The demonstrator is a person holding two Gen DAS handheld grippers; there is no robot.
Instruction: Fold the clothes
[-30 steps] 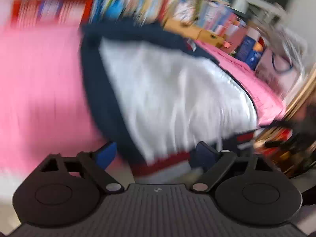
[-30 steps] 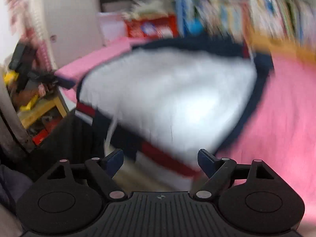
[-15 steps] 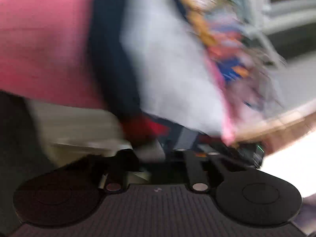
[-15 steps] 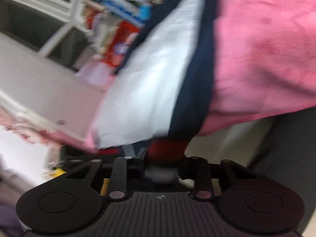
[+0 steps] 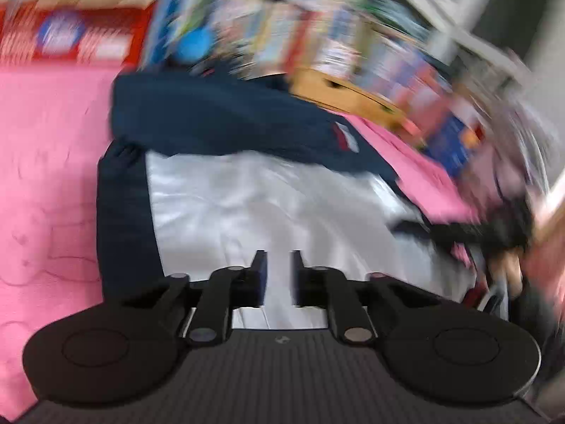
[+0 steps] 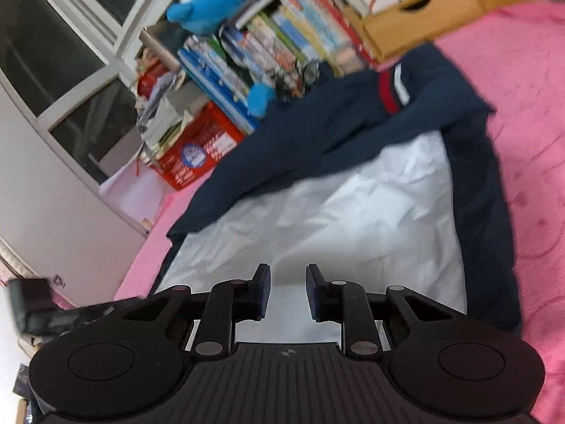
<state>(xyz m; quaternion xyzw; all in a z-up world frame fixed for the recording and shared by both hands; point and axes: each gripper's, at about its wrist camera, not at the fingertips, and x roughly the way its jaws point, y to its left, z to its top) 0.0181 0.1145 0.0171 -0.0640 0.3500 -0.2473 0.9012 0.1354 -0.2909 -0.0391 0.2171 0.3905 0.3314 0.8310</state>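
- I count one jacket (image 6: 353, 212), navy with white lining up, spread on the pink bed (image 6: 522, 70).
- Far left, one red box (image 6: 197, 152) holds papers, contents unclear; one wooden drawer box (image 6: 423, 17) sits behind the books.
- My left hand-held gripper (image 5: 279, 275) is opening, nothing between its jaws, just over the lining.
- My right hand-held gripper (image 6: 287, 289) is closing, jaws empty, over the lining's near edge.

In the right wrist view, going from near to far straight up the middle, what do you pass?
Right gripper → white lining of the jacket → its folded navy part → row of books → blue plush toy.
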